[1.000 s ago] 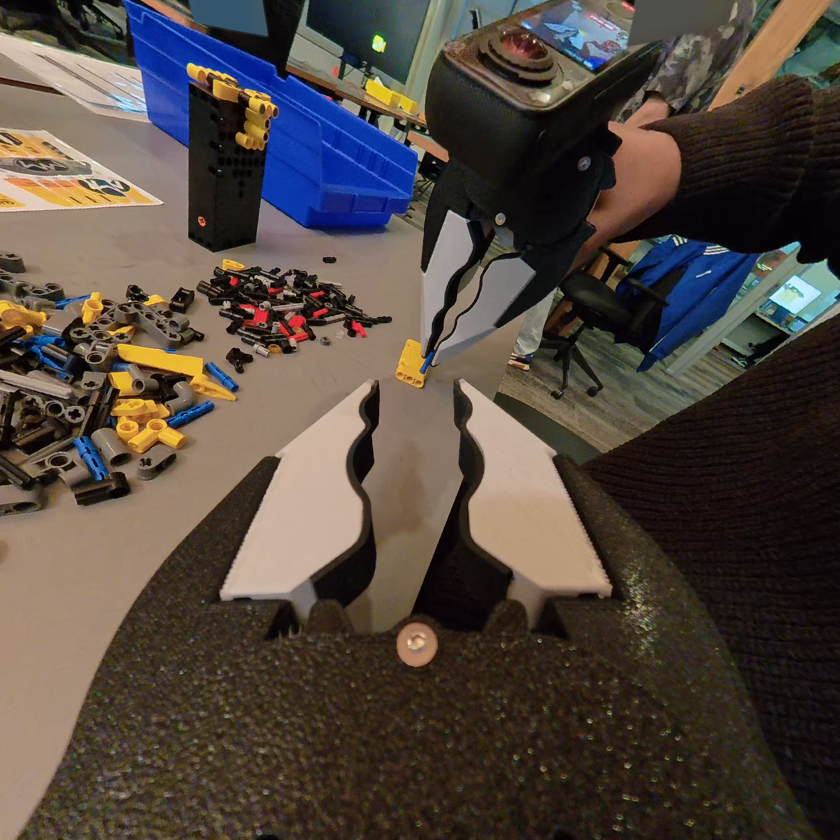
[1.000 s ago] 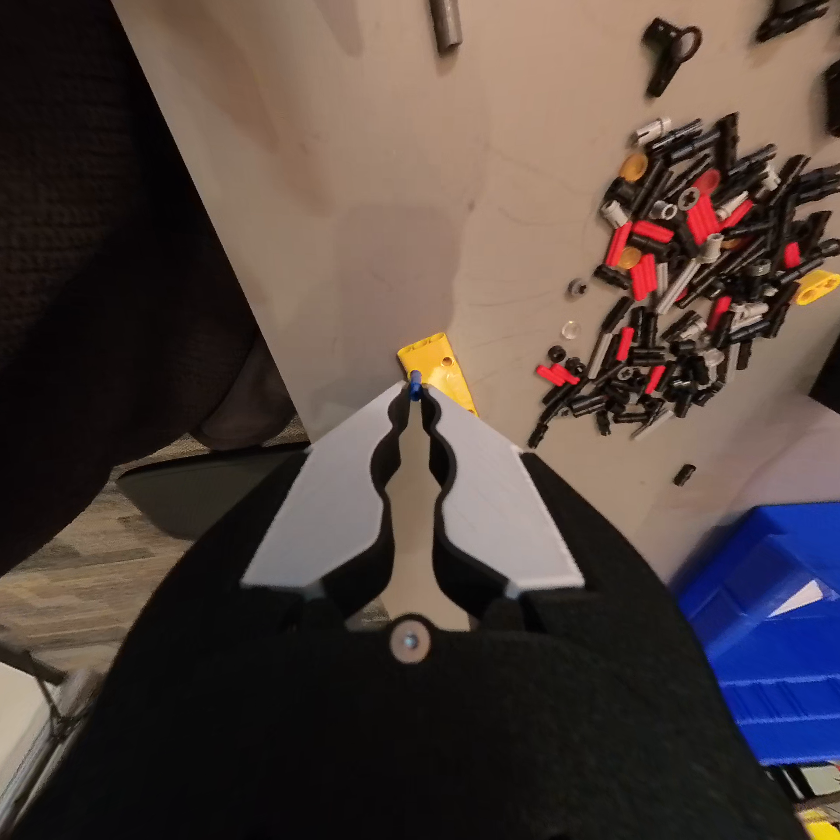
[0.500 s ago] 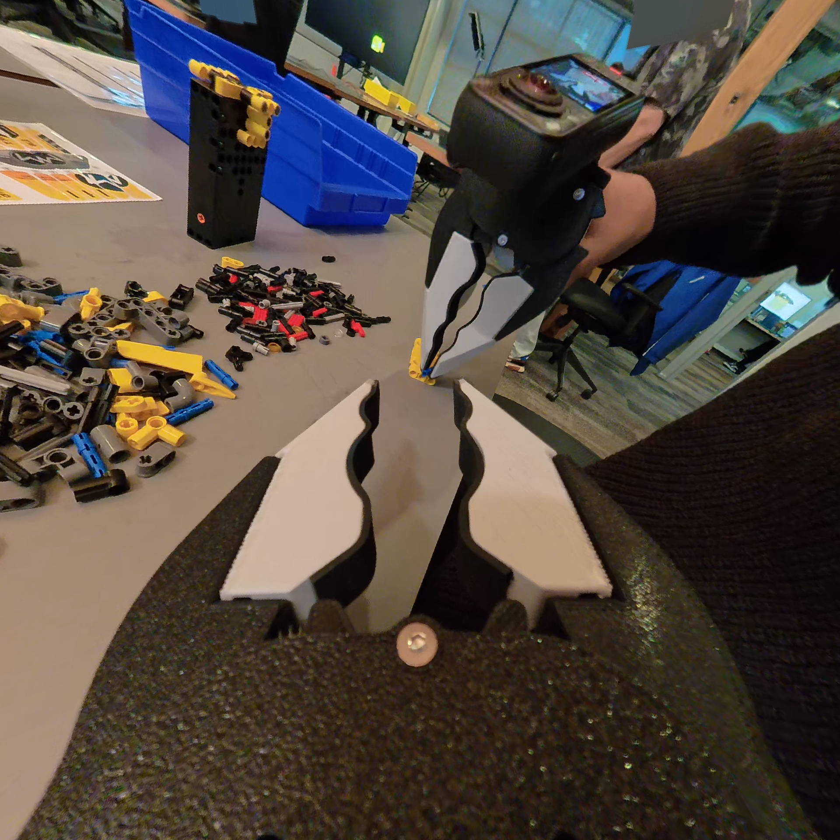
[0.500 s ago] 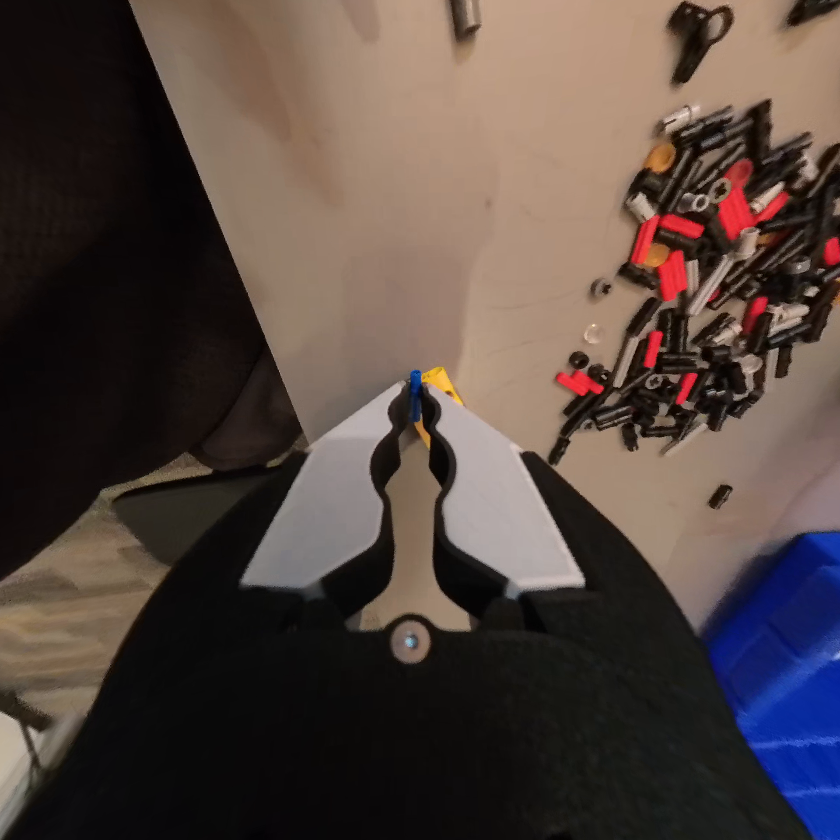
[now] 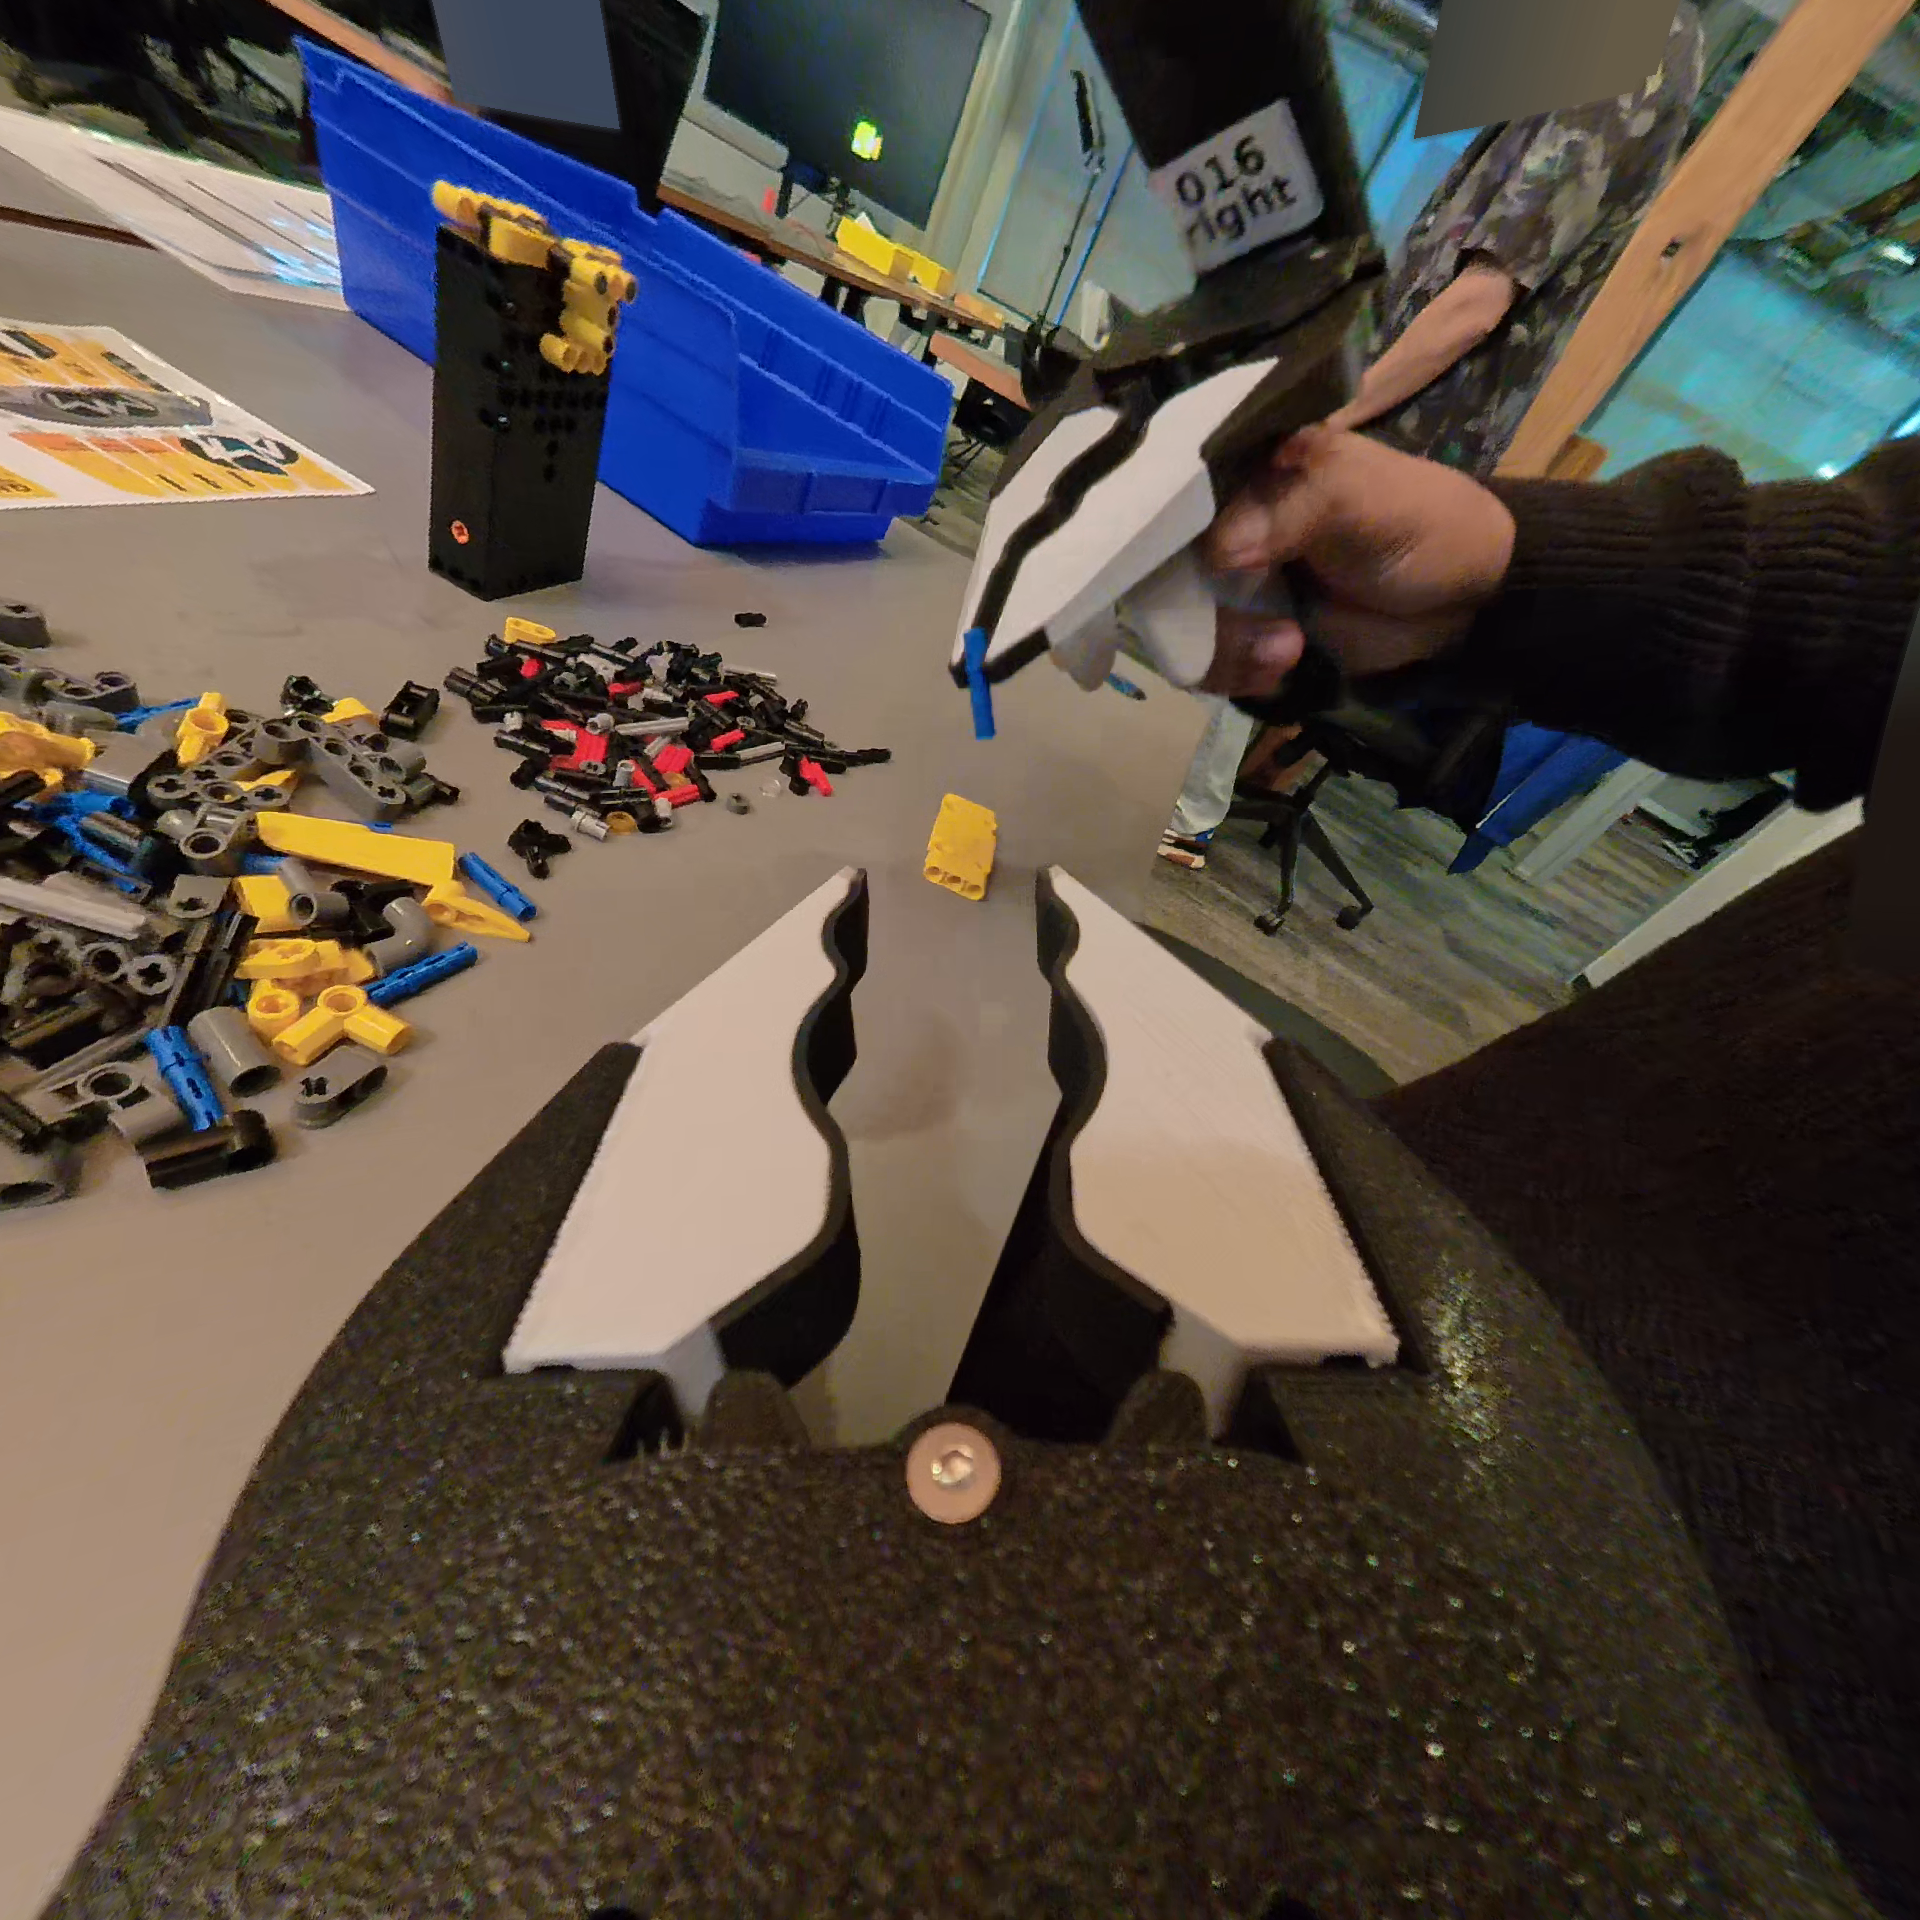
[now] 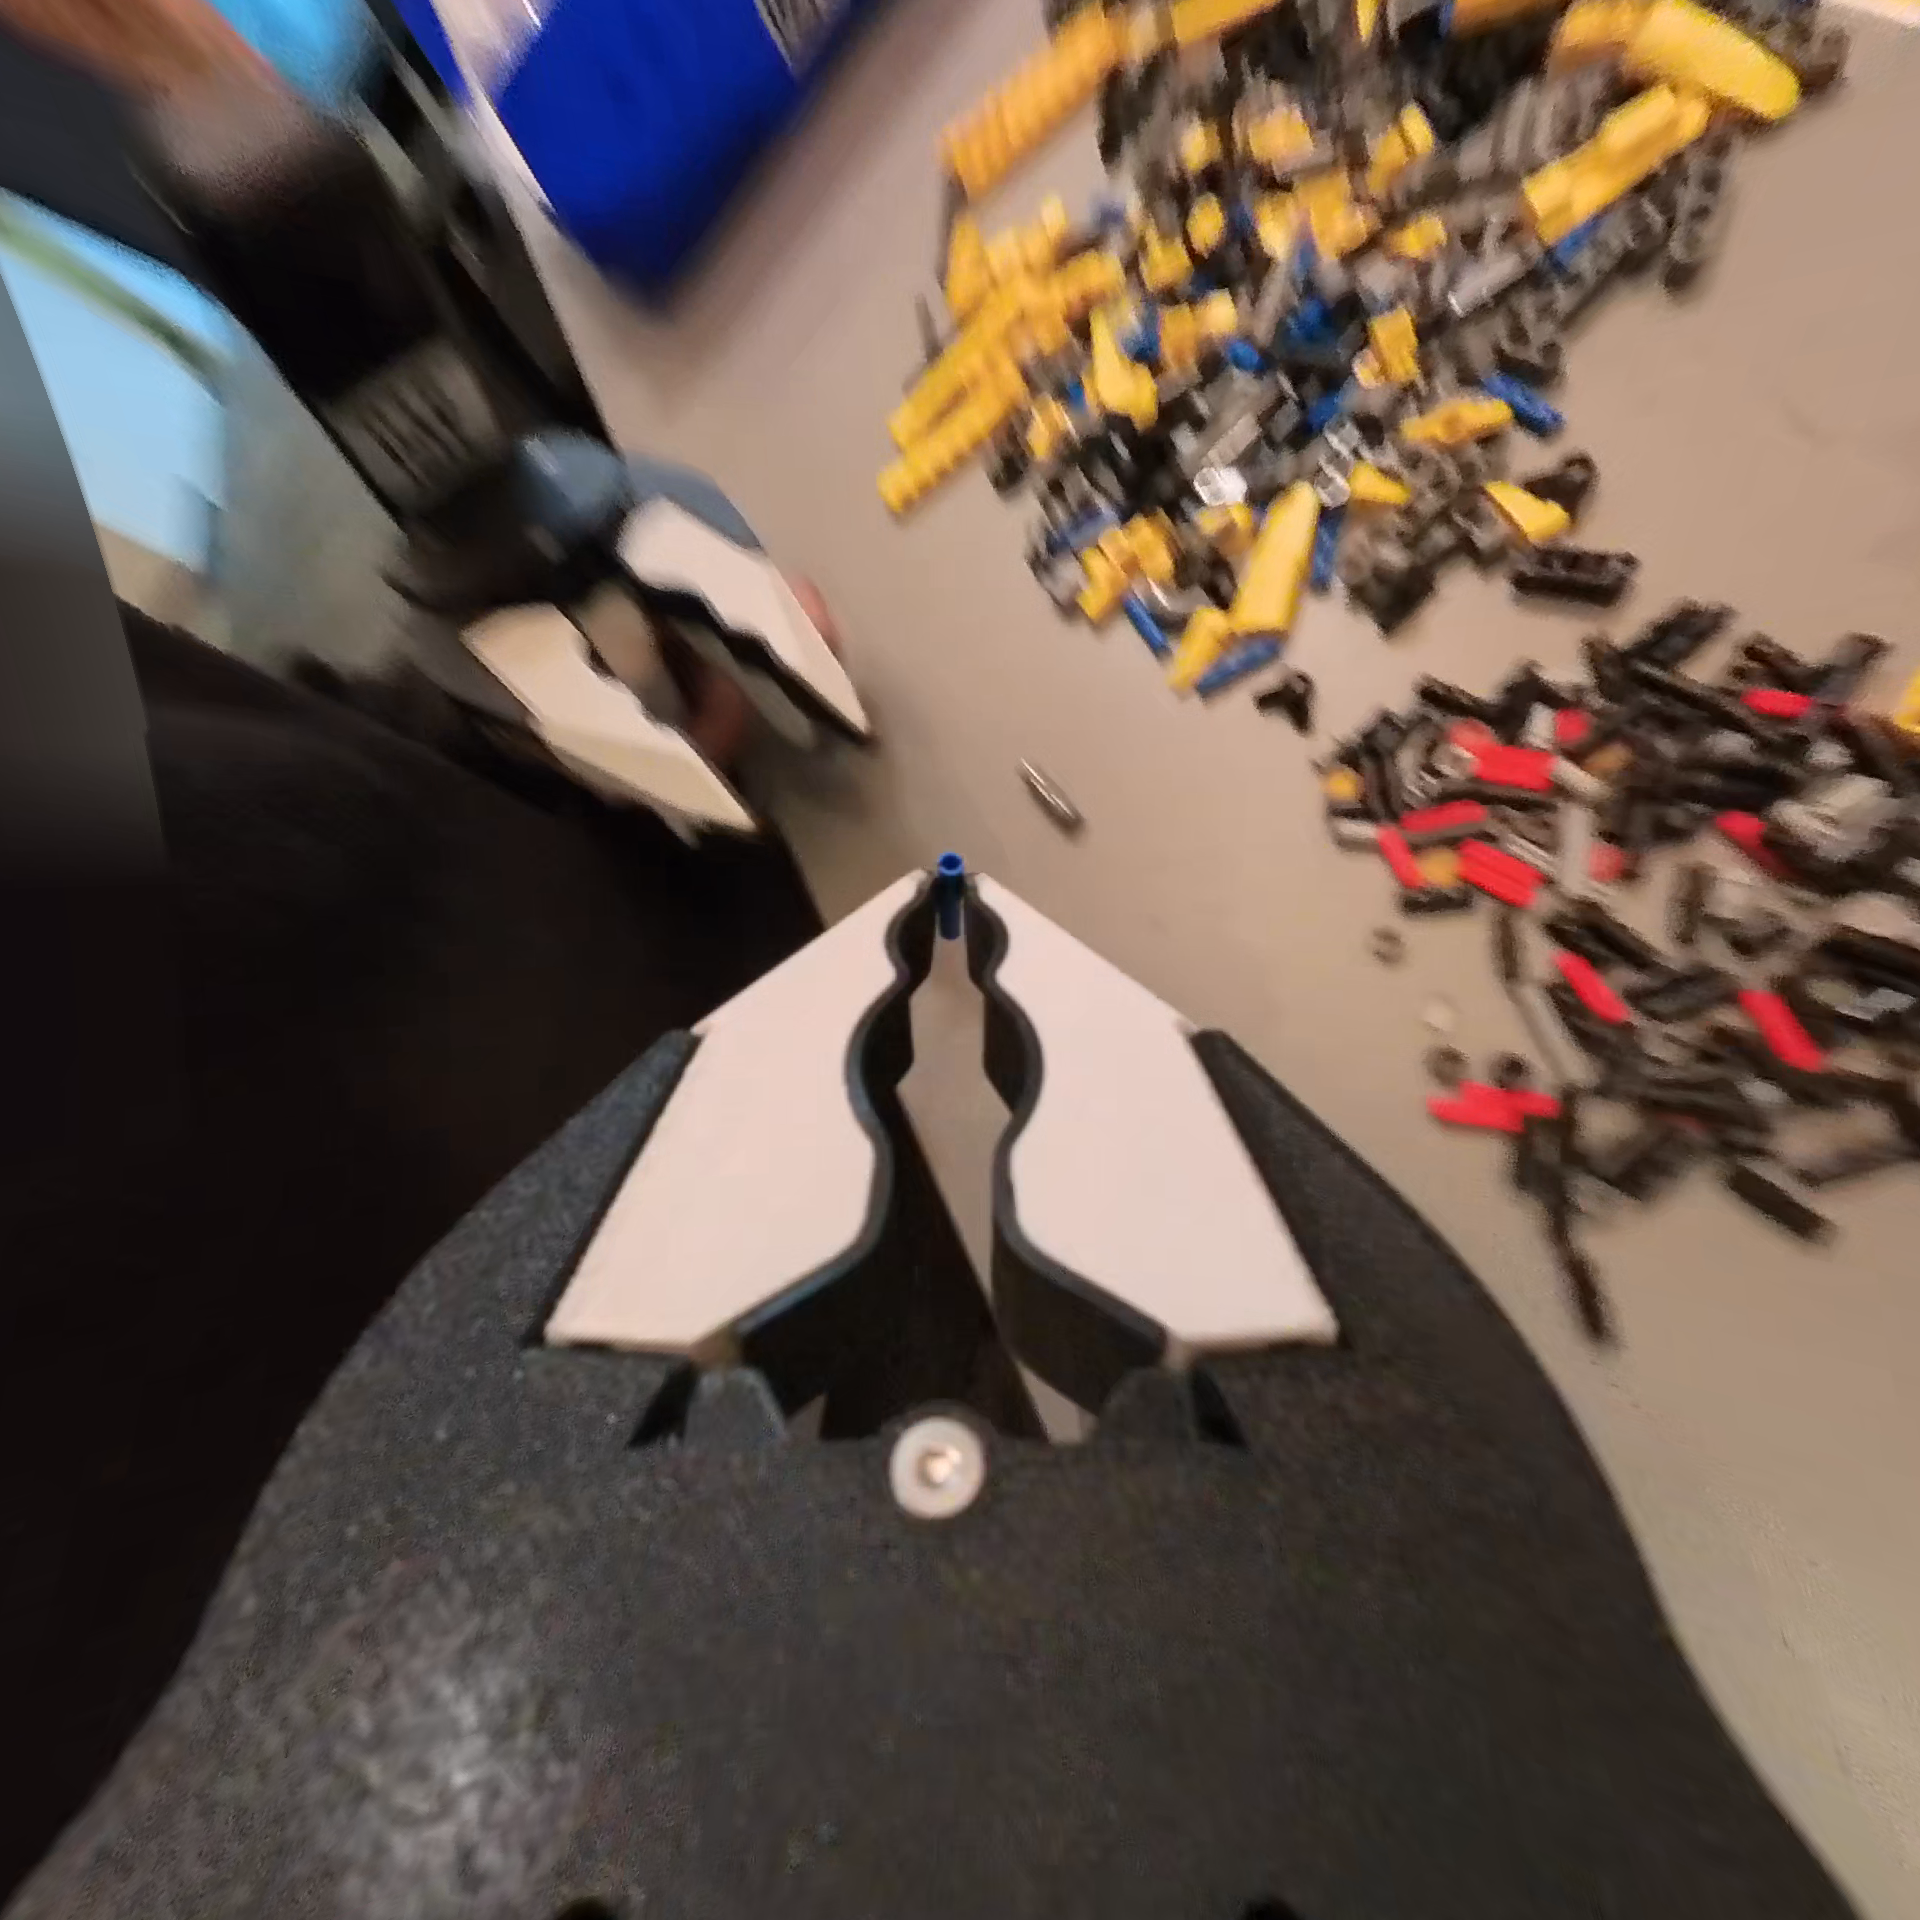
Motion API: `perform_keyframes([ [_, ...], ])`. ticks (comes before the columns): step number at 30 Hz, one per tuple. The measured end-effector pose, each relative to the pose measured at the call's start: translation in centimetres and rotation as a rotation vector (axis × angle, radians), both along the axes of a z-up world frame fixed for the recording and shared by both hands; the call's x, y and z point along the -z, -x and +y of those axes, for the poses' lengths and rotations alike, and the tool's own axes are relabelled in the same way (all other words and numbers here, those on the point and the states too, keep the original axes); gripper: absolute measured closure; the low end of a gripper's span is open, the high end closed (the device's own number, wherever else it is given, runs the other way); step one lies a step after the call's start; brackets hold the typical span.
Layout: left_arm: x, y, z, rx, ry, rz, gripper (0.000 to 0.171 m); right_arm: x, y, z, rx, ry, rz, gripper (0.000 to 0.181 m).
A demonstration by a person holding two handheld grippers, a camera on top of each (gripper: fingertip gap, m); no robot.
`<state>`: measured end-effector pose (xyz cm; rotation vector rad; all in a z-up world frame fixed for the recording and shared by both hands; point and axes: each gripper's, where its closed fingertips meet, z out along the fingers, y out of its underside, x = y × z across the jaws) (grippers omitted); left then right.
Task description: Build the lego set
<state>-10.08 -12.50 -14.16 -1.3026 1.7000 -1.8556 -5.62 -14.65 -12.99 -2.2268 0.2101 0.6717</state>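
My right gripper (image 6: 948, 881) is shut on a small blue pin (image 6: 947, 896) at its fingertips. In the left wrist view the right gripper (image 5: 975, 665) hangs in the air above the table, tilted, with the blue pin (image 5: 978, 686) sticking down from its tips. A small yellow block (image 5: 960, 831) lies on the grey table (image 5: 260, 1299) below the pin, just ahead of my left gripper (image 5: 951, 888). My left gripper is open and empty, low over the table near its right edge. It also shows, blurred, in the right wrist view (image 6: 810, 769).
A pile of black and red pins (image 5: 665, 727) lies ahead left. A bigger heap of yellow, grey, blue and black parts (image 5: 187, 914) lies at the left. A tall black block with yellow parts on top (image 5: 520, 416) and a blue bin (image 5: 707, 374) stand behind. A printed sheet (image 5: 125, 416) lies at the far left. Tip to tip, the grippers are about 6 cm apart.
My right gripper has lifted up off the yellow block with the blue pin and swung round; its view is now blurred. The yellow block stays on the table. My left gripper has not moved.
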Motion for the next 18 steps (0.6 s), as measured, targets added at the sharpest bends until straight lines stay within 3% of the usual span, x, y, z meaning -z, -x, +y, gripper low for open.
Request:
perform_keyframes([
  [4, -0.8, -0.4, -0.6, -0.025, 0.015, -0.046, 0.139, -1.0, 2.3, 1.4, 0.034, -0.117, 0.212, 0.176],
  [8, -1.4, -0.2, -1.4, -0.009, 0.026, -0.089, 0.141, -0.7, 4.3, 2.0, 0.031, -0.150, 0.298, 0.176],
  [11, -1.2, -0.2, -1.5, -0.022, -0.014, -0.098, 0.165, -0.2, 4.7, 1.8, 0.023, -0.148, 0.277, 0.176],
  [17, -0.4, 0.5, -2.7, 0.065, -0.065, -0.073, 0.168, 0.4, 5.1, 0.4, -0.071, -0.124, 0.117, 0.175],
  [18, -0.3, 0.6, -2.8, 0.085, -0.063, -0.064, 0.167, 0.6, 4.9, 0.2, -0.097, -0.135, 0.033, 0.164],
])
